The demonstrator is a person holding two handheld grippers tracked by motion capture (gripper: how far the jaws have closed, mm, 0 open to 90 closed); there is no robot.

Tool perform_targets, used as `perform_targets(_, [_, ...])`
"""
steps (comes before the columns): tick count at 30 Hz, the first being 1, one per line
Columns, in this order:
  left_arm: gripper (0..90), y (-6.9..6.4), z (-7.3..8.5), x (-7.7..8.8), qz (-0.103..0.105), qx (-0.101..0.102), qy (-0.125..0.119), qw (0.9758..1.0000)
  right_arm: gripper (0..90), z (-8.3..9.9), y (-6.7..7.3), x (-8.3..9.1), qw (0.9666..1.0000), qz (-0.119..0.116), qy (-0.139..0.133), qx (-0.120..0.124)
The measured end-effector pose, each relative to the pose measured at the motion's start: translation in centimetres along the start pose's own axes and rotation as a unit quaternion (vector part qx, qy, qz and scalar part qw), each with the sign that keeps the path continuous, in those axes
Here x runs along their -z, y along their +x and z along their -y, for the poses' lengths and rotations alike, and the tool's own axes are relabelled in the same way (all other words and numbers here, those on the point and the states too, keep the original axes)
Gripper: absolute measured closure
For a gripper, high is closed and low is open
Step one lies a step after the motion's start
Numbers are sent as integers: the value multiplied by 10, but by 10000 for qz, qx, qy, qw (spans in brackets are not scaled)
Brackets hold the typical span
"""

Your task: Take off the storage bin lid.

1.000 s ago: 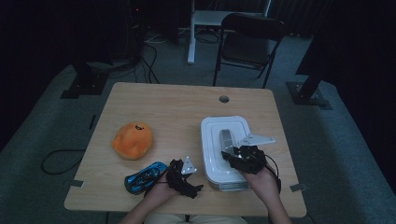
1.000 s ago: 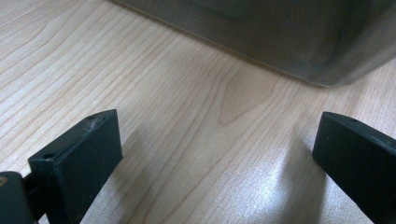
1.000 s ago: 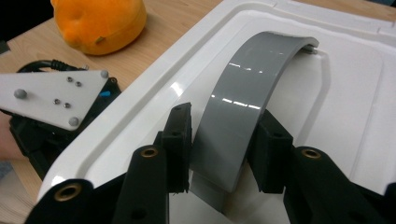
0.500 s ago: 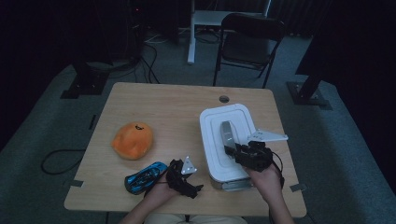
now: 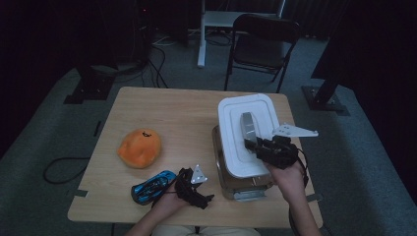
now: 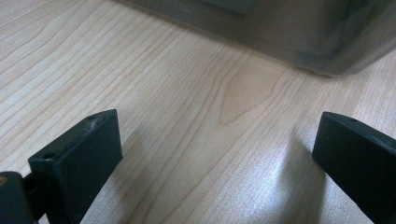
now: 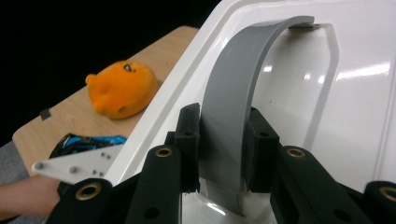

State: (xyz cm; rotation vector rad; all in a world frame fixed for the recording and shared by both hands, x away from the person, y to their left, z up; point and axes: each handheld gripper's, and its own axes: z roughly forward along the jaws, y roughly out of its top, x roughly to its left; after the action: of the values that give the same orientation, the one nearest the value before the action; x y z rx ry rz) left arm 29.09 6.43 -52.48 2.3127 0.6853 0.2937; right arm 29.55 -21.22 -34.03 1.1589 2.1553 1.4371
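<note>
Orange plush toy (image 5: 139,147) on the left part of the wooden table (image 5: 172,110), blue toy car (image 5: 150,186) near it, black folding chair (image 5: 263,42) far behind the table

No legible text or labels anywhere.

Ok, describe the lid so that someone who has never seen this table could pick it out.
On the right half of the wooden table stands a clear bin. The lid above it is white, rounded-rectangular and tilted, the right gripper clamped on its arched grey handle; no neighbour is white.
</note>
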Motion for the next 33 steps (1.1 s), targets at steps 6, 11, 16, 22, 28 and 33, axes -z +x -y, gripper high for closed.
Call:
perform_targets(6, [20, 0, 0, 0, -2, -1, -4, 10000, 716, -11, -12, 6, 9998, 126, -128, -32])
perform_targets(11, [19, 0, 0, 0, -1, -3, 0, 10000, 716, -16, -25, 13, 9993, 264, -252, -85])
perform_targets(16, [20, 0, 0, 0, 0, -4, 4, 10000, 716, -18, -42, 19, 9982, 465, -346, -177])
perform_targets(22, [19, 0, 0, 0, 1, -2, 2, 10000, 716, -14, -67, 25, 9960, 750, -358, -341])
perform_targets(28, [20, 0, 0, 0, -5, -11, 5, 10000, 716, -5, -91, 27, 9931, 996, -280, -548])
perform_targets(33, [19, 0, 0, 0, -5, -8, -1, 10000, 716, 5, -110, 27, 9903, 1165, -258, -713])
